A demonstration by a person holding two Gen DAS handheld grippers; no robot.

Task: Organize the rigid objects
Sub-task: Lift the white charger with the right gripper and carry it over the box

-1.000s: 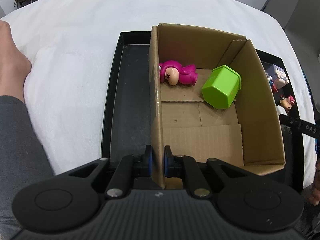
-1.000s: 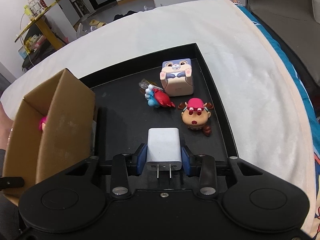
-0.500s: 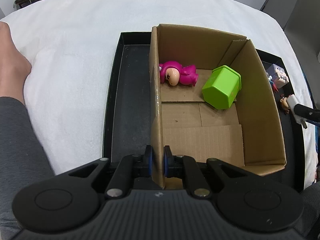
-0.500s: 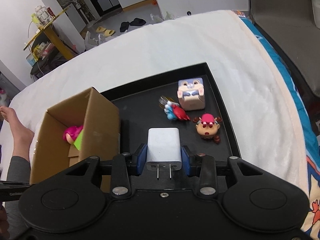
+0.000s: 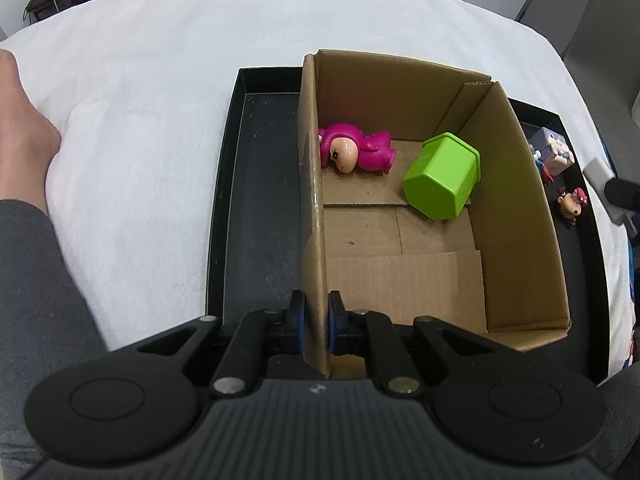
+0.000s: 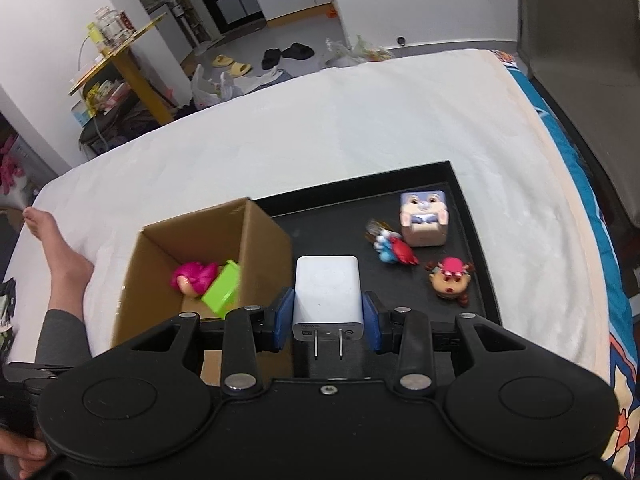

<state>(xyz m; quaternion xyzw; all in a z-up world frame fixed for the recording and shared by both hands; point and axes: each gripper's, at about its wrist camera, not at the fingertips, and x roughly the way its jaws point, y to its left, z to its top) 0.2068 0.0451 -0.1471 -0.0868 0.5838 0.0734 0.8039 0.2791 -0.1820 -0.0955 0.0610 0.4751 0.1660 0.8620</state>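
My left gripper (image 5: pixel 316 322) is shut on the left wall of an open cardboard box (image 5: pixel 516 208) that stands on a black tray (image 5: pixel 260 184). A pink figure (image 5: pixel 356 151) and a green cup (image 5: pixel 442 176) lie inside the box. My right gripper (image 6: pixel 327 318) is shut on a white charger (image 6: pixel 327 288) and holds it above the tray (image 6: pixel 476 280), right of the box (image 6: pixel 264 248). On the tray lie a rabbit cube (image 6: pixel 424 218), a red and blue figure (image 6: pixel 394 246) and a brown figure with a pink hat (image 6: pixel 450 280).
The tray rests on a white cover (image 5: pixel 140 120) over a bed. A bare foot (image 6: pixel 60 256) lies left of the box. A grey chair (image 6: pixel 580 60) stands at the right, and shelves and shoes are at the back.
My right gripper has risen with the charger and shifted toward the box, so the box's inside now shows. My left gripper has kept its hold on the box wall.
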